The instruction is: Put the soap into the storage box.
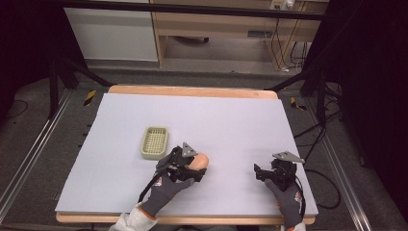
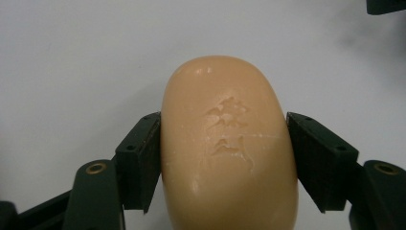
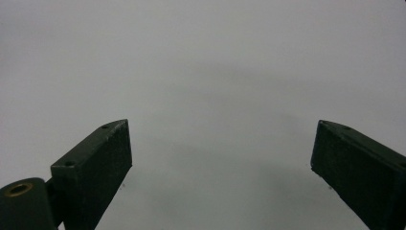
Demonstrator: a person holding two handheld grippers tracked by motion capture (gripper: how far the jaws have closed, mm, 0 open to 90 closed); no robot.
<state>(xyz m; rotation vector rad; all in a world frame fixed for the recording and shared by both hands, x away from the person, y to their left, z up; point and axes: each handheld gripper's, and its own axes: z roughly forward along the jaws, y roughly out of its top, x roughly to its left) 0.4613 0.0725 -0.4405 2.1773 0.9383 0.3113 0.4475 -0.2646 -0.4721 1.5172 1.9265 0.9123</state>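
A peach-coloured oval bar of soap (image 2: 229, 143) with stamped characters lies between the two black jaws of my left gripper (image 2: 224, 158), which press against both its sides. In the high view the soap (image 1: 199, 160) pokes out at the left gripper (image 1: 192, 166) near the table's front middle, just right of a pale green slatted soap dish (image 1: 154, 142). My right gripper (image 1: 262, 173) rests at the front right, and in its own view the right gripper (image 3: 220, 163) has its jaws wide apart with only bare table between them.
The table top (image 1: 216, 120) is a pale lilac sheet with a wooden rim. Black stand legs and cables lie on the floor to both sides. A wooden cabinet stands beyond the far edge.
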